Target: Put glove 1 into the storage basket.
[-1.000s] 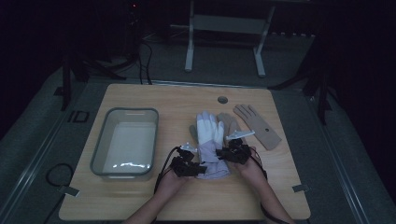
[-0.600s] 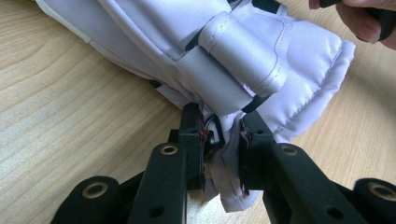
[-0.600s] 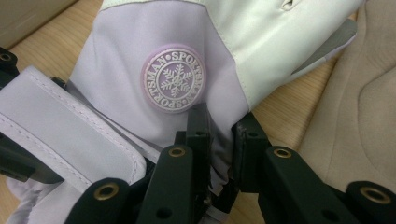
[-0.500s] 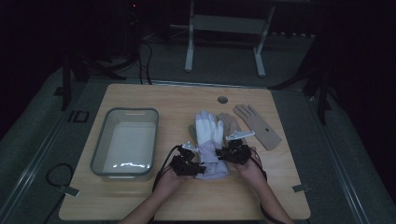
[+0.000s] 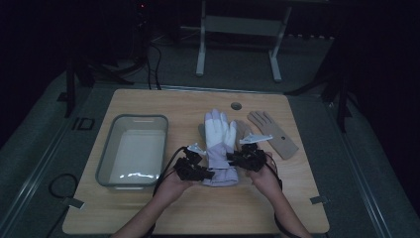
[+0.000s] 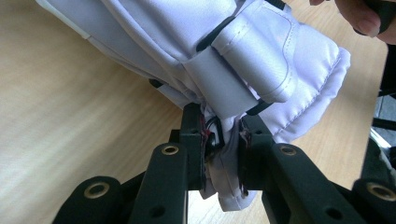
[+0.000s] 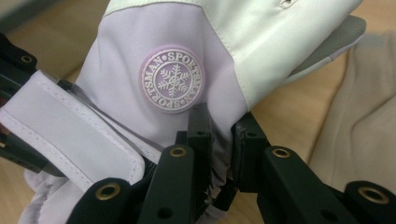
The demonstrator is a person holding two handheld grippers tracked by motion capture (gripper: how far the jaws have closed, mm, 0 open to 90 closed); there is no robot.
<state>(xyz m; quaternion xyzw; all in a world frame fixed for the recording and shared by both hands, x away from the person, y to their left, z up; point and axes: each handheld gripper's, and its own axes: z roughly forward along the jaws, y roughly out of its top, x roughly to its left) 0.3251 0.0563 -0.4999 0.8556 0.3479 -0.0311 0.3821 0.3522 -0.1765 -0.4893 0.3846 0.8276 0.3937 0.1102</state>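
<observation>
Wooden table (image 5: pixel 297 198), both tongs pinching white glove (image 5: pixel 219 144)

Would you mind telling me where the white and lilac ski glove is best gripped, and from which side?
By its cuff, from the person's side of the table. The ski glove lies flat, fingers pointing away, so its loose cuff hem faces the hands and gives thin fabric to pinch. The left gripper and right gripper are each shut on a cuff corner, which should keep the glove spread.
</observation>
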